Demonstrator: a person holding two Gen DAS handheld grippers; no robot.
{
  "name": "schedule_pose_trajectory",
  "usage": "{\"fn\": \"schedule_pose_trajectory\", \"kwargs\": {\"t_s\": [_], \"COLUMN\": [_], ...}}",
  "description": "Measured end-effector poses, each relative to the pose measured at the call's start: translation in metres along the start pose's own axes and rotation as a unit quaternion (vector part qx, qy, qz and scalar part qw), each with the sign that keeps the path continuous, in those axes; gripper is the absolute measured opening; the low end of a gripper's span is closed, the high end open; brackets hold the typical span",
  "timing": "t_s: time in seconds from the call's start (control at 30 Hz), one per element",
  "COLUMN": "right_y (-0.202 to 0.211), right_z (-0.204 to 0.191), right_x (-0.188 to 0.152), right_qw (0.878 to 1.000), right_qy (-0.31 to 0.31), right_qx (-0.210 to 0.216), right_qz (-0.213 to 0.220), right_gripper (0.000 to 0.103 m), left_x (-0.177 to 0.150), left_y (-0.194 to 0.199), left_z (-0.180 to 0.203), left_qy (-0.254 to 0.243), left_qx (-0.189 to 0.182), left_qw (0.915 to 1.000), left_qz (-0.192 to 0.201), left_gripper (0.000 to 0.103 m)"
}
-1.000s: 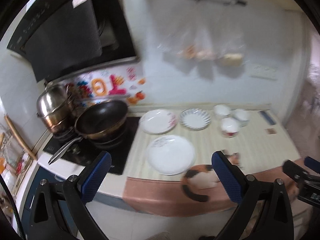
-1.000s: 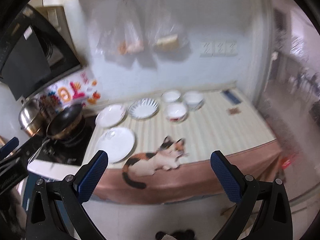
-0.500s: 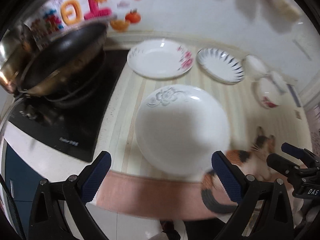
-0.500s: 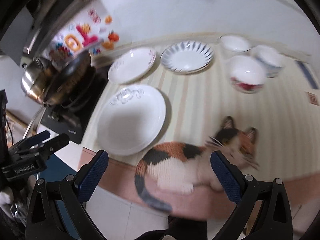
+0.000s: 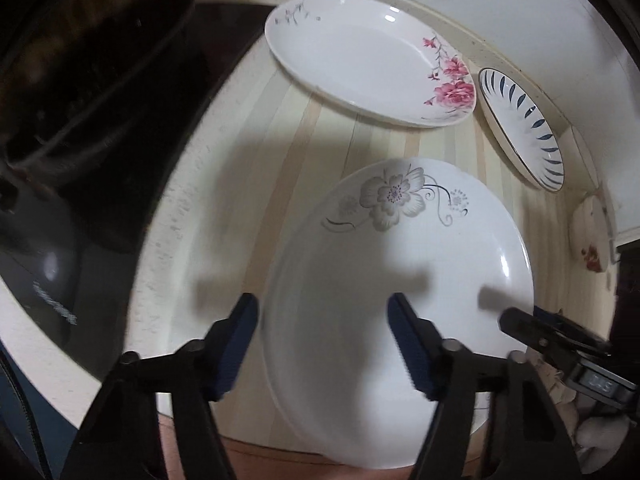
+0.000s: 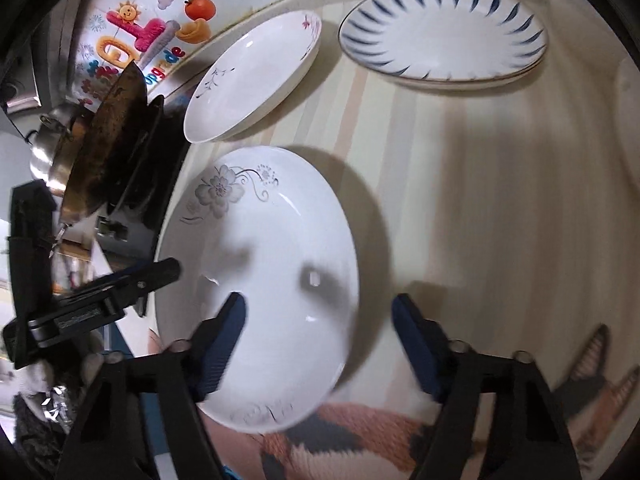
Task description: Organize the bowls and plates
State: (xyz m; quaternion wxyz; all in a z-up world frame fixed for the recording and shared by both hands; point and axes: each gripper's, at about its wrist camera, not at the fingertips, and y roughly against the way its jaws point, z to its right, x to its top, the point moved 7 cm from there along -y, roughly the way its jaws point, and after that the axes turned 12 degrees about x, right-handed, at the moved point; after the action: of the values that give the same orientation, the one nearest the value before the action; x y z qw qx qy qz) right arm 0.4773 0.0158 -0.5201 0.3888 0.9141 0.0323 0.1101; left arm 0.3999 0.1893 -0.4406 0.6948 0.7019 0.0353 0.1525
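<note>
A white plate with a grey flower [image 5: 400,280] lies on the striped counter near its front edge; it also shows in the right wrist view [image 6: 260,280]. My left gripper [image 5: 322,344] is open, its jaws astride the plate's left rim. My right gripper [image 6: 318,340] is open, its jaws astride the plate's right rim. Neither holds it. Behind it lie a white plate with pink roses [image 5: 368,56], also in the right wrist view [image 6: 256,80], and a blue-streaked plate [image 5: 524,124], also in the right wrist view [image 6: 444,36].
A black cooktop [image 5: 80,140] with a dark pan [image 6: 108,140] and a steel pot [image 6: 52,148] stands to the left. A white bowl with red print [image 5: 592,236] sits at the right. A cat-print cloth [image 6: 360,440] hangs over the counter's front edge.
Both grippers have come down and forward, close to the grey-flower plate, and their jaws have narrowed around its opposite rims.
</note>
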Motion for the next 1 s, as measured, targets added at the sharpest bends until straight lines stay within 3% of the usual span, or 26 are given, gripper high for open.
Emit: {"fn": "schedule_pose_trajectory", "kwargs": {"t_s": [0.03,0.1,0.2,0.6,1.0], "right_y": [0.001,0.002,0.003,0.048,0.126], "right_z": [0.001,-0.001,0.001,0.02,0.072], "right_x": [0.002,0.003,0.003,-0.015,-0.054], "right_qw": [1.0,1.0,1.0,1.0,0.998], "right_qy": [-0.001,0.004,0.006,-0.005,-0.044], "right_qx": [0.005,0.009,0.011,0.003,-0.017], "right_qz": [0.009,0.011,0.01,0.022,0.046], "right_gripper": [0.057,0.034,0.029,0.029,0.029], "left_x": [0.001,0.002,0.002,-0.01,-0.034], "left_y": [-0.001,0.0,0.003,0.031,0.04], "left_z": [-0.001,-0.003,-0.004,0.038,0.116], "left_qy": [0.005,0.014,0.023,-0.014,-0.075], "left_qx": [0.001,0.0,0.004,0.0,-0.023], "left_qw": [1.0,0.9999,0.9995,0.9986,0.9956], "left_qz": [0.001,0.007,0.023,0.051,0.052], "left_gripper": [0.056,0.053,0.049,0.049,0.049]}}
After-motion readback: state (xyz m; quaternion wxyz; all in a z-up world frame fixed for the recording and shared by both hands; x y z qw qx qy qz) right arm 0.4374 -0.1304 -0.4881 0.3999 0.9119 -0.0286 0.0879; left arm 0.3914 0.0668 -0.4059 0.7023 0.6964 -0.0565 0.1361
